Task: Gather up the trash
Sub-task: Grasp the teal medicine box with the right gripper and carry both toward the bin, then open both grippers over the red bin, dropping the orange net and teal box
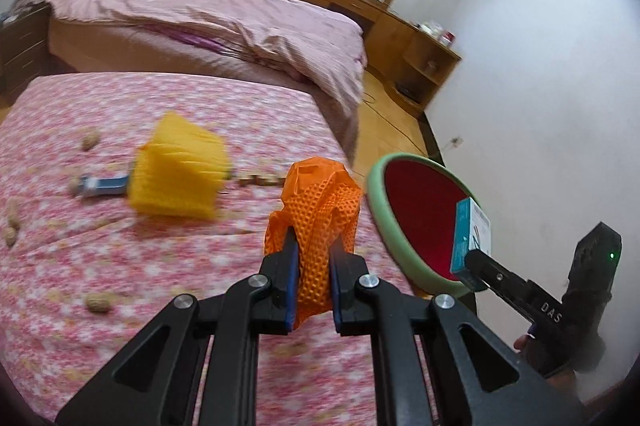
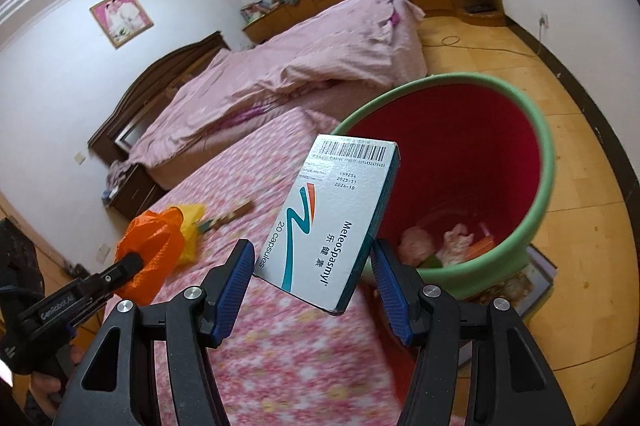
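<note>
My left gripper (image 1: 314, 258) is shut on a crumpled orange foam net (image 1: 316, 210), held above the pink floral table cover (image 1: 120, 258); it also shows in the right wrist view (image 2: 150, 250). My right gripper (image 2: 314, 266) is shut on a white and teal medicine box (image 2: 336, 218), held near the rim of the green bin with a red inside (image 2: 544, 162). The box (image 1: 472, 234) and bin (image 1: 376, 210) also show in the left wrist view. A yellow foam net (image 1: 180, 174) lies on the cover with several peanut shells (image 1: 98, 303).
A small blue and white packet (image 1: 104, 186) lies beside the yellow net. Trash sits at the bin's bottom (image 2: 452, 242). A bed with a pink quilt (image 1: 224, 26) stands behind. Wooden cabinets (image 1: 416, 46) line the far wall. A magazine (image 2: 536, 278) lies under the bin.
</note>
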`<state>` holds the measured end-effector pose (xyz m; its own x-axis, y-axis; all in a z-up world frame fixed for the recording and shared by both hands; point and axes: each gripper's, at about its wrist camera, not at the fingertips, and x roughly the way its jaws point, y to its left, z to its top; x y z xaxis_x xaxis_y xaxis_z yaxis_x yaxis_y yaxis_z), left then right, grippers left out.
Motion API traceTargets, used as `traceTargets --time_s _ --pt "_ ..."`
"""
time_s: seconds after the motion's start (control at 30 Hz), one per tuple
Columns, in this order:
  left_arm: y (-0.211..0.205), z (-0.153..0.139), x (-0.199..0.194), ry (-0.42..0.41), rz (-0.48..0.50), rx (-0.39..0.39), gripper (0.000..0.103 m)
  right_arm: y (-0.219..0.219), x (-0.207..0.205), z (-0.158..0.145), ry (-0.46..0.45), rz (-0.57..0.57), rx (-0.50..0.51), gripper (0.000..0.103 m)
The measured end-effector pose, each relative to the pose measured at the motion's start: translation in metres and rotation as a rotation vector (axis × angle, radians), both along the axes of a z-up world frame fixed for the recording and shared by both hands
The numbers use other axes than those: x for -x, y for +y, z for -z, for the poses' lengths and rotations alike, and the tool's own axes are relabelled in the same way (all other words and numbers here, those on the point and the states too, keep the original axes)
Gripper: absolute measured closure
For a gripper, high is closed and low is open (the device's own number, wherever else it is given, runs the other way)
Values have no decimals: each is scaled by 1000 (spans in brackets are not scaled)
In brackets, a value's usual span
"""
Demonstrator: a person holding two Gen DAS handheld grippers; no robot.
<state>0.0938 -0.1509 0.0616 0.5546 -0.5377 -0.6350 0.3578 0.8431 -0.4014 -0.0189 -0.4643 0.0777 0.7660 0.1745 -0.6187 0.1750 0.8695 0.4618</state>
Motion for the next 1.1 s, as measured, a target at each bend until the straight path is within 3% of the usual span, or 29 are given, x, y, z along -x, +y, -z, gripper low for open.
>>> traceTargets --time_s 0.47,0.83,0.87,0.93,1.0,1.1 --pt "-123 11 -14 5 207 -68 91 -68 -3 10 25 83 6 41" --pt "-164 32 -25 33 286 -91 91 -87 -13 23 59 94 -15 39" --pt "-165 32 -25 29 290 -97 89 -88 -13 23 60 99 -15 39" --pt "-167 32 -26 29 288 -108 72 -90 -12 24 56 104 -21 39" --pt "-169 32 -29 29 277 -112 62 -93 -12 25 48 110 -33 39" --pt "-165 28 -28 25 266 -100 59 -96 -11 26 49 115 -41 39"
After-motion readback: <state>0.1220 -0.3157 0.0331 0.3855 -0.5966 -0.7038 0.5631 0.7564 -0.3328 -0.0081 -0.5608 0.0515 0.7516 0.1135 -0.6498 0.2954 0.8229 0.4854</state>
